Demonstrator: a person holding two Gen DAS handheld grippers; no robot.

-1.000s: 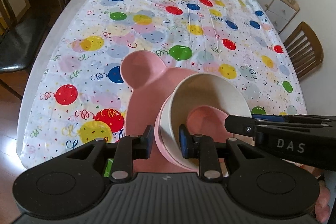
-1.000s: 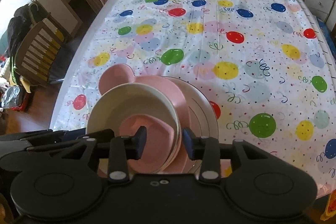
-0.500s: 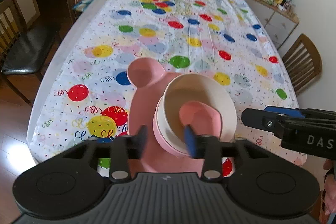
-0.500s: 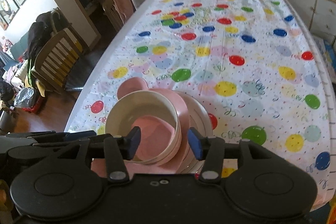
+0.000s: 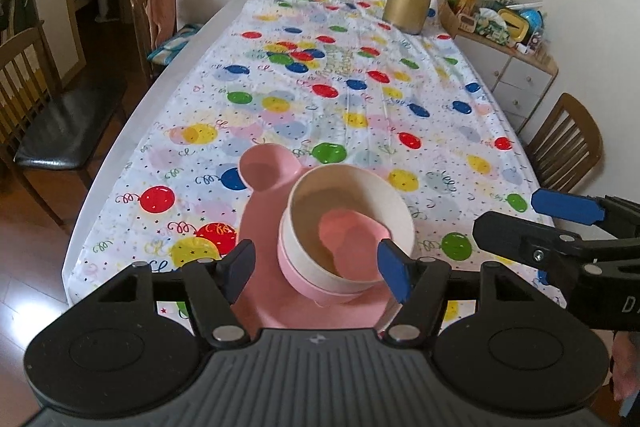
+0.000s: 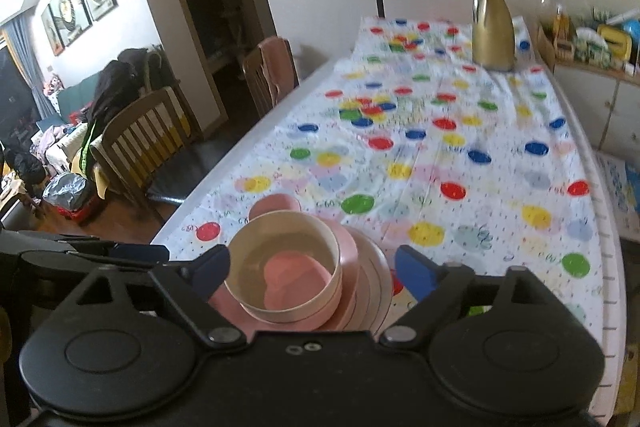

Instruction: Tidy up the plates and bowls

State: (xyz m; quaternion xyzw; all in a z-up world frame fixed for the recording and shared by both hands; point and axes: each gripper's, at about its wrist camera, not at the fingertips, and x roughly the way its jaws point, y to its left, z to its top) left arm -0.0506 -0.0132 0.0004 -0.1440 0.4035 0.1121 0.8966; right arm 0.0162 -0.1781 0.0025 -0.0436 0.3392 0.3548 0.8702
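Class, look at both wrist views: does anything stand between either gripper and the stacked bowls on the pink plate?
Nothing visible does. The left gripper and right gripper are both open, with the cream bowl directly ahead, nested in a pink bowl on the eared pink plate.

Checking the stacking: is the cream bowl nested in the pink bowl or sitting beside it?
Nested. The cream bowl sits upright inside the pink bowl, whose rim rings its base, on the pink plate.
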